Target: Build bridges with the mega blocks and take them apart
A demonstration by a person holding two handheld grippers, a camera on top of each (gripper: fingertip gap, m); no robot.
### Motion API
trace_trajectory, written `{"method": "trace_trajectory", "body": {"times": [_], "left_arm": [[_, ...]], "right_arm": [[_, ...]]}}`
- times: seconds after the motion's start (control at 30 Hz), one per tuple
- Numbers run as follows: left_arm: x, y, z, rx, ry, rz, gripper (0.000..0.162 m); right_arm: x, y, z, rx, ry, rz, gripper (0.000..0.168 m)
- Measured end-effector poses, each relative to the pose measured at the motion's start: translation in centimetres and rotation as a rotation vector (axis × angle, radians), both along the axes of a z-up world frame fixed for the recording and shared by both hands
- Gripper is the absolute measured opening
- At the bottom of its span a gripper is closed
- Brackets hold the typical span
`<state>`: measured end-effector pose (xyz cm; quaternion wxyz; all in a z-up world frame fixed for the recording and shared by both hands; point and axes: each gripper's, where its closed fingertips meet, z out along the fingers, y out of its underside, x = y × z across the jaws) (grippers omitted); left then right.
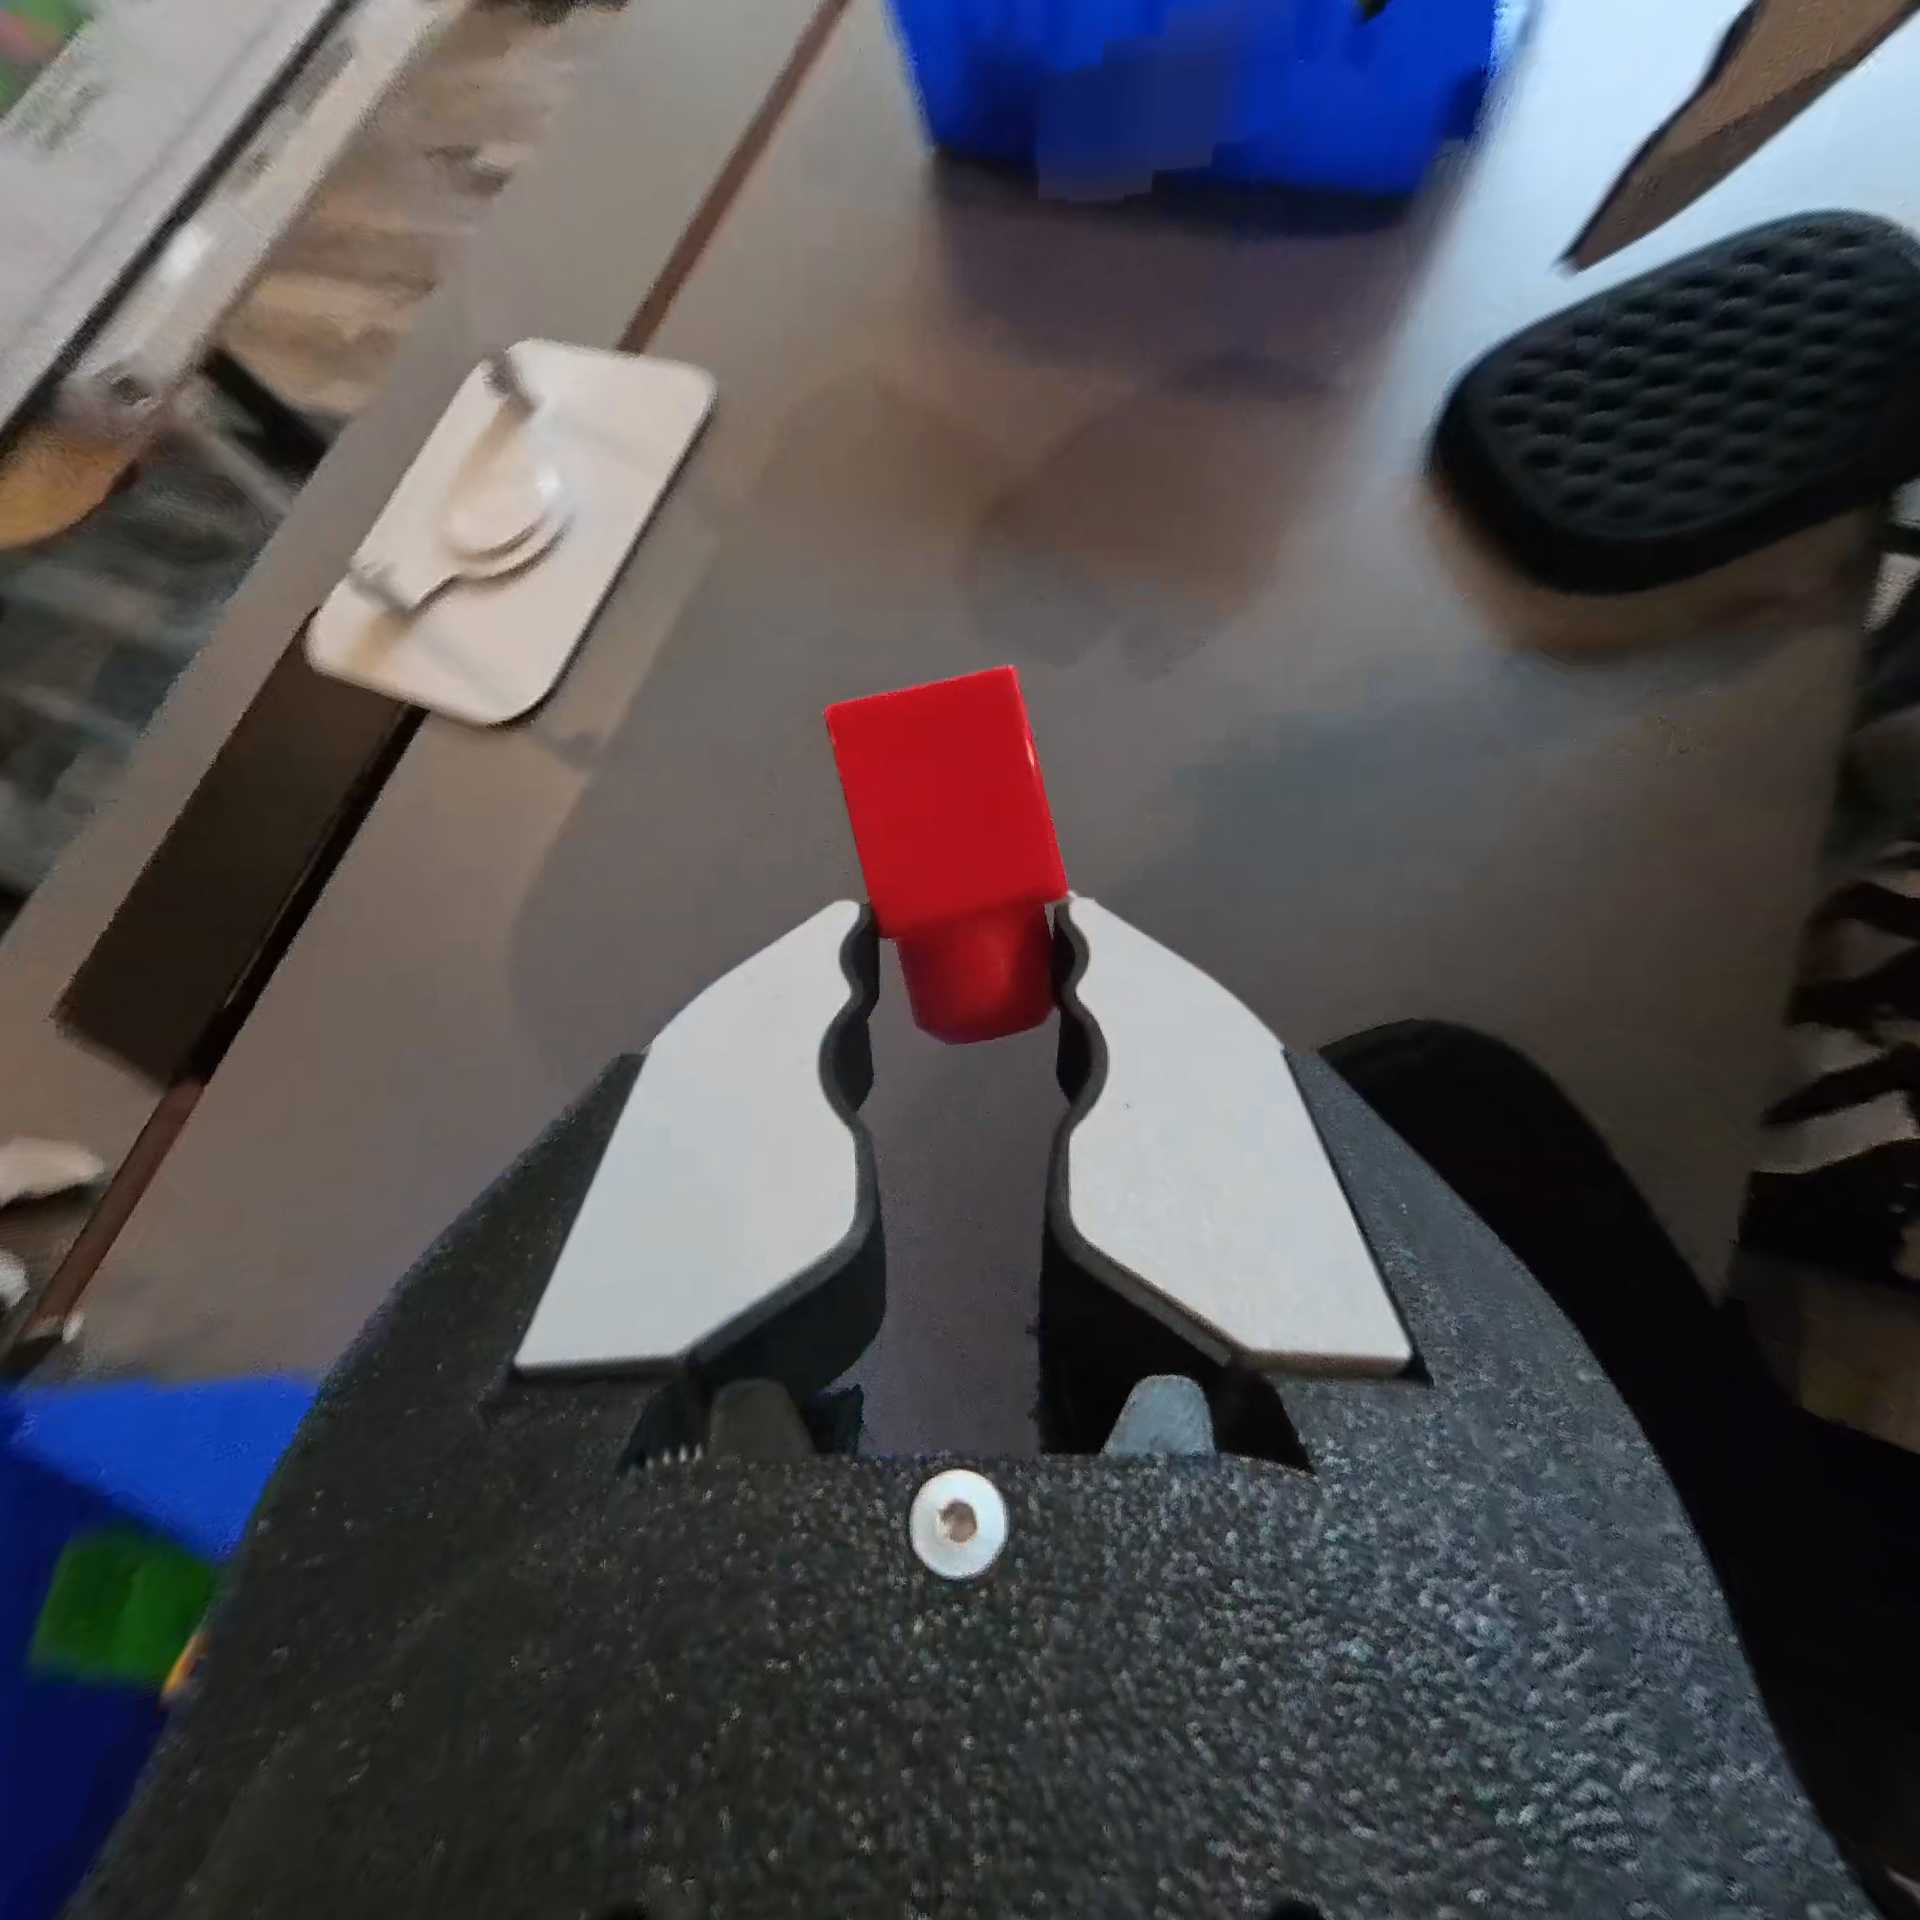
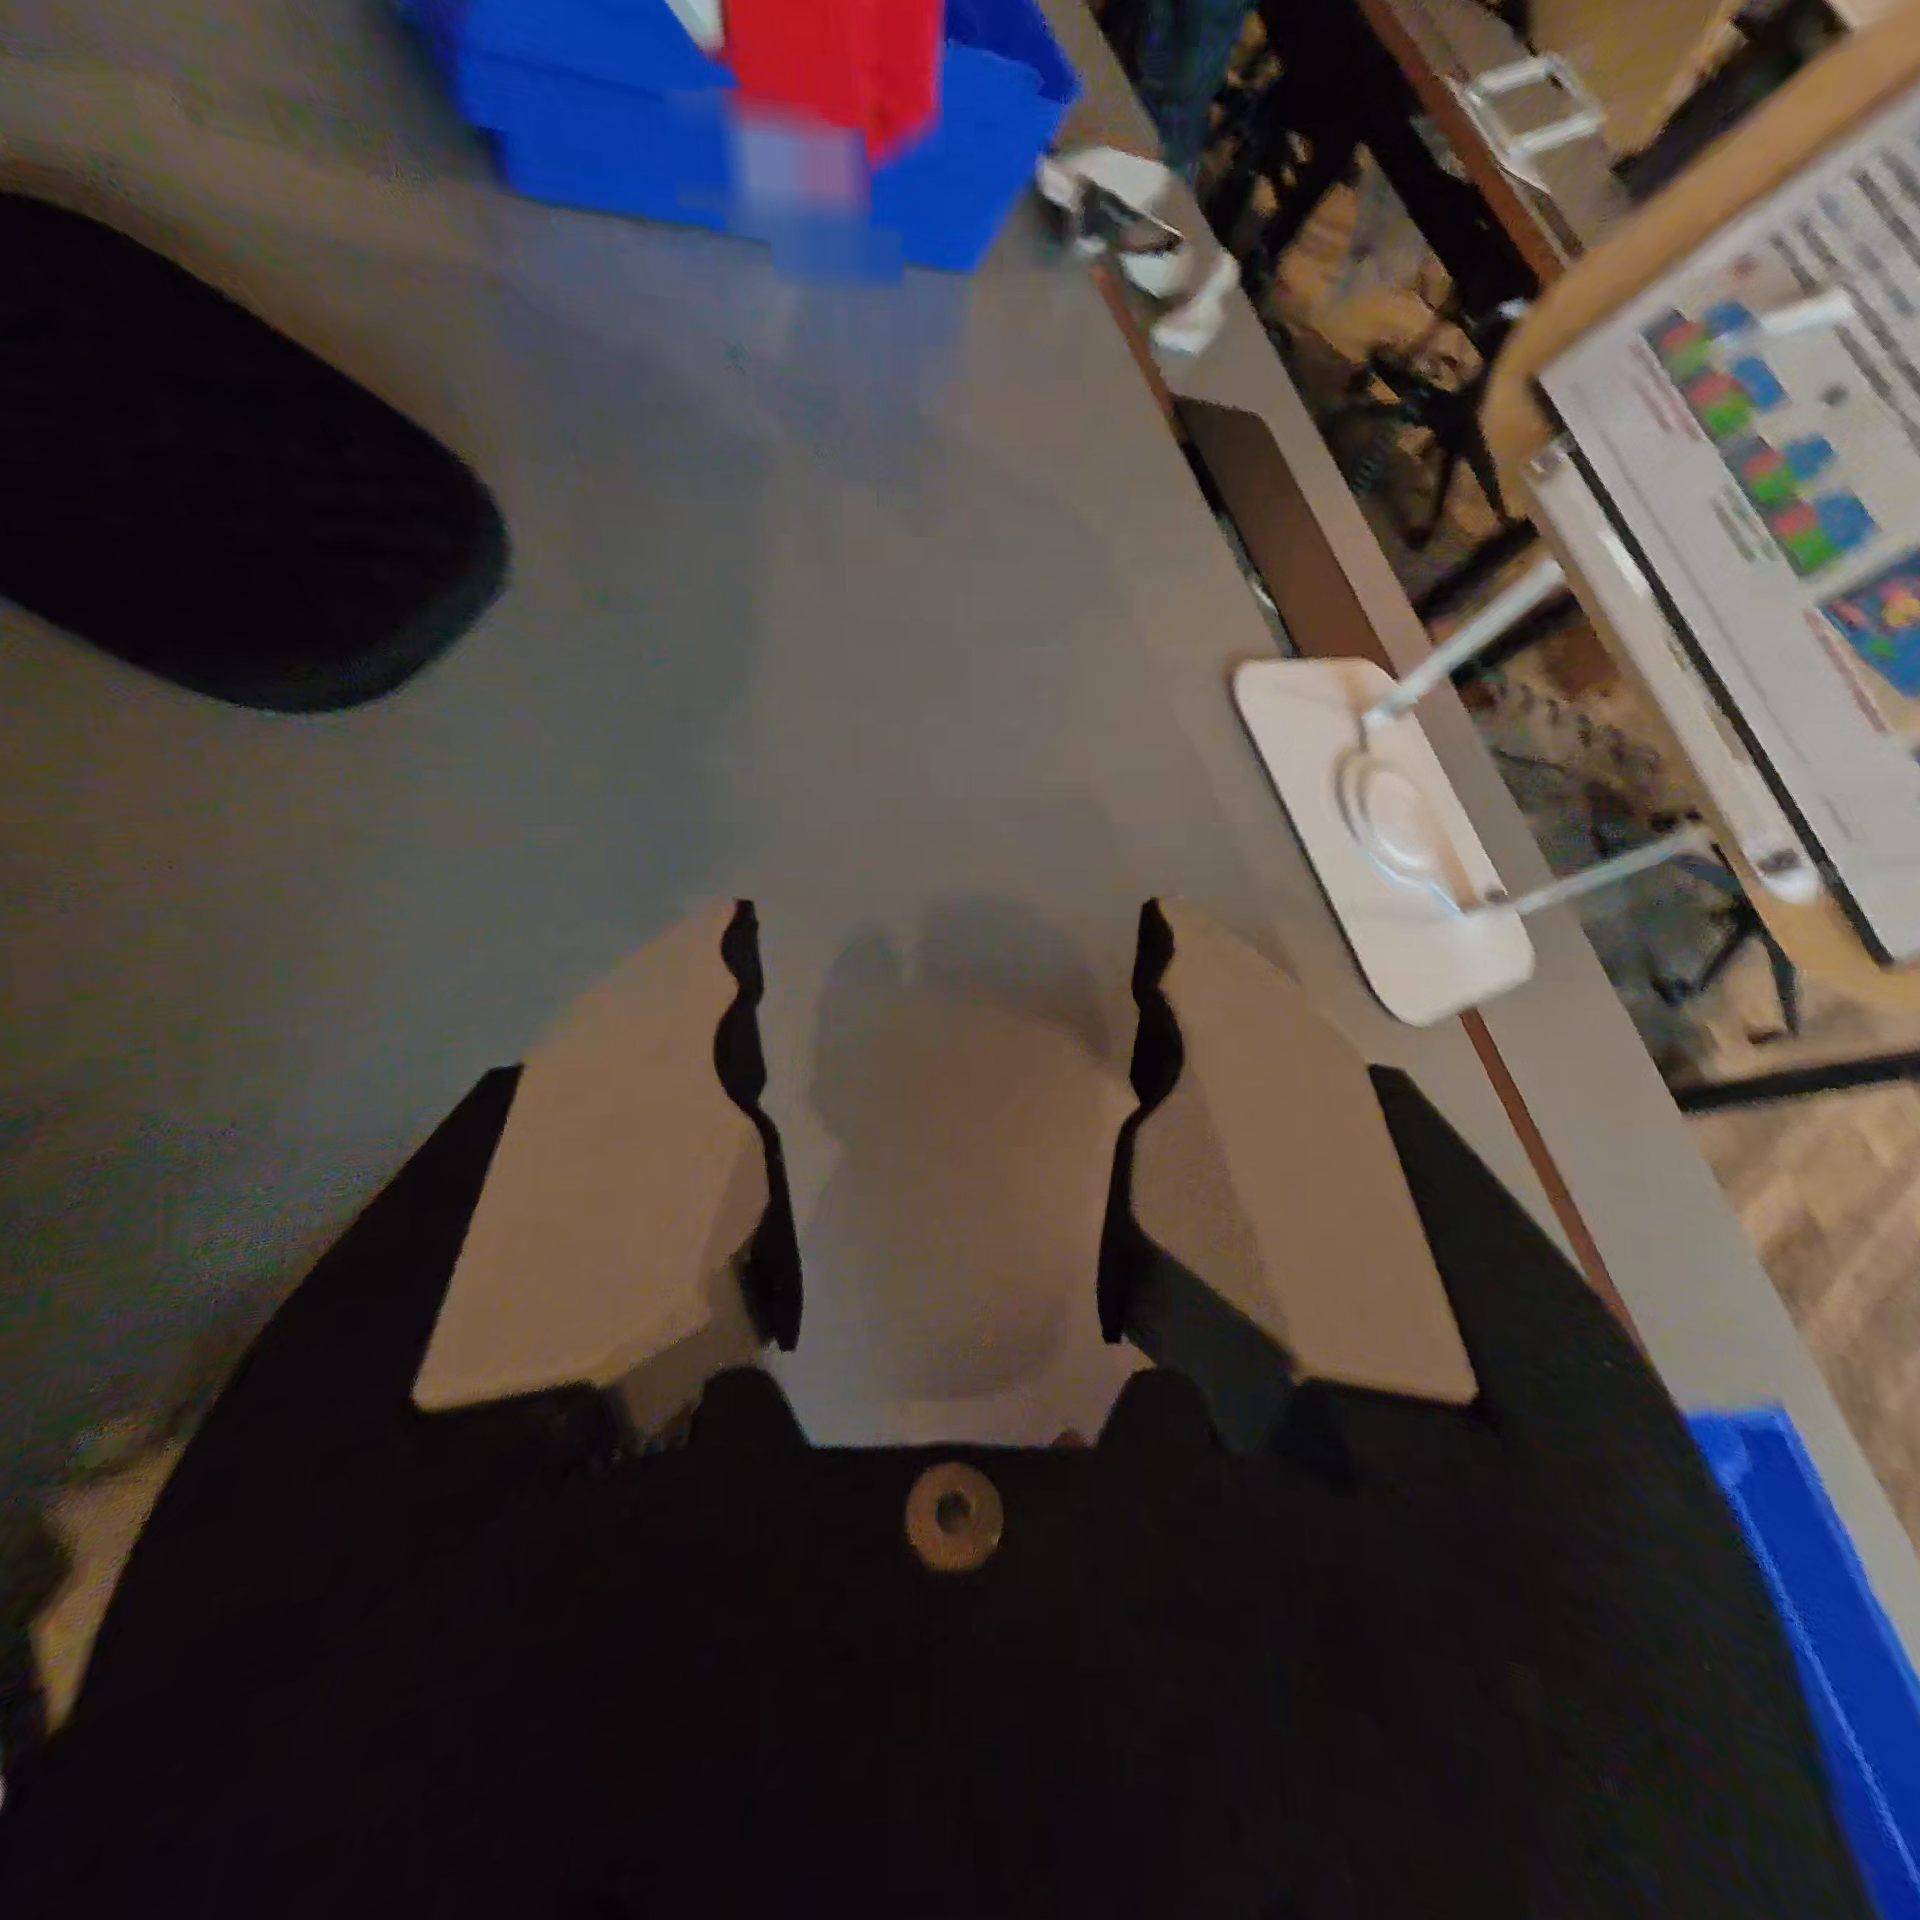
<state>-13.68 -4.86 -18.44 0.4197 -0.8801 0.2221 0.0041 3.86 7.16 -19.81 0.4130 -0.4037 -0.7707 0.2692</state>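
My left claw (image 1: 966,914) is clamped on a red block (image 1: 951,800) by its round stud — the block sits at the centre of the left wrist frame, above the dark table (image 1: 1195,883). My right claw (image 2: 945,914) stands apart, holding nothing. Further off lie a white stand base (image 1: 509,530) at middle left, a black mesh pad (image 1: 1683,416) at upper right, and a blue bin (image 1: 1195,83) along the top edge.
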Motion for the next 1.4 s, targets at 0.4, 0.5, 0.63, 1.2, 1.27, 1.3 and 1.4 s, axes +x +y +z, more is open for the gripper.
{"method": "trace_trajectory", "body": {"times": [0.4, 0.5, 0.63, 1.2, 1.27, 1.3, 1.4], "left_arm": [[14.2, 0.9, -3.6, -0.054, -0.048, -0.381, 0.032], [15.2, 0.8, -3.9, -0.058, -0.058, -0.408, 0.032], [15.4, 0.7, -4.2, -0.069, -0.062, -0.418, 0.032], [13.9, 2.4, 3.6, 0.538, -0.639, -0.173, 0.058], [13.5, 2.4, 4.6, 0.629, -0.781, -0.109, 0.056], [13.3, 2.5, 4.7, 0.659, -0.835, -0.078, 0.055], [13.4, 2.6, 4.7, 0.719, -0.959, -0.029, 0.055]], "right_arm": [[-1.4, -9.2, 0.3, -0.106, -0.014, 0.439, 0.068], [-1.4, -9.7, -0.5, -0.09, -0.034, 0.479, 0.065], [-1.4, -10.2, -1.2, -0.093, -0.05, 0.515, 0.056], [-2.4, -7.9, 4.3, -0.663, 0.26, 0.44, 0.036], [-2.2, -7.7, 5.6, -0.803, 0.329, 0.448, 0.036], [-2.2, -7.6, 6.1, -0.859, 0.361, 0.452, 0.036], [-2.0, -8.0, 7.0, -0.955, 0.413, 0.479, 0.036]]}}
